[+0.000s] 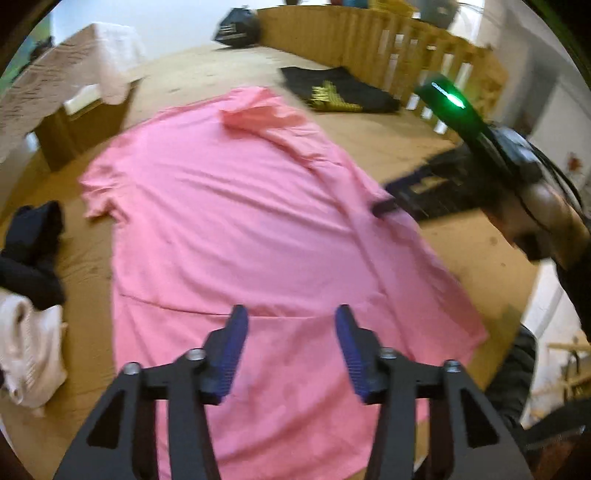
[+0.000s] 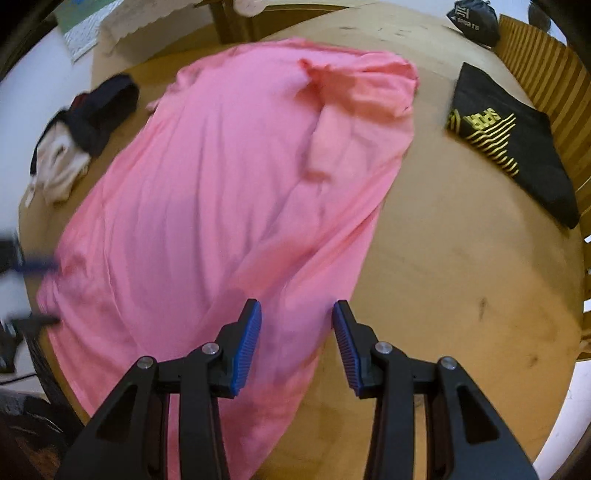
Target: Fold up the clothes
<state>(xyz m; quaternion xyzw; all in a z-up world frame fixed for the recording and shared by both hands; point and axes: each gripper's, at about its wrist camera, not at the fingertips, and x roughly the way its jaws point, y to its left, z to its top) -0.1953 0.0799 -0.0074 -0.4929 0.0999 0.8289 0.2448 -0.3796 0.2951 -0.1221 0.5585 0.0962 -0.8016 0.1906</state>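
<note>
A pink T-shirt [image 1: 236,221] lies spread on the brown table, its right side folded inward with a sleeve lying on top near the collar. It also shows in the right wrist view [image 2: 221,192]. My left gripper [image 1: 291,321] is open and empty, hovering above the shirt's lower hem. My right gripper [image 2: 296,314] is open and empty above the shirt's right edge. The right gripper appears blurred in the left wrist view [image 1: 384,206] at that edge. The left gripper shows as a blur at the left border of the right wrist view [image 2: 33,266].
A folded black shirt with yellow print [image 2: 517,147] lies at the far right, by a wooden slatted rail [image 2: 546,74]. A pile of black and white clothes [image 1: 33,288] sits left of the pink shirt. A black bag [image 1: 236,27] and a cloth-covered box [image 1: 74,85] stand at the back.
</note>
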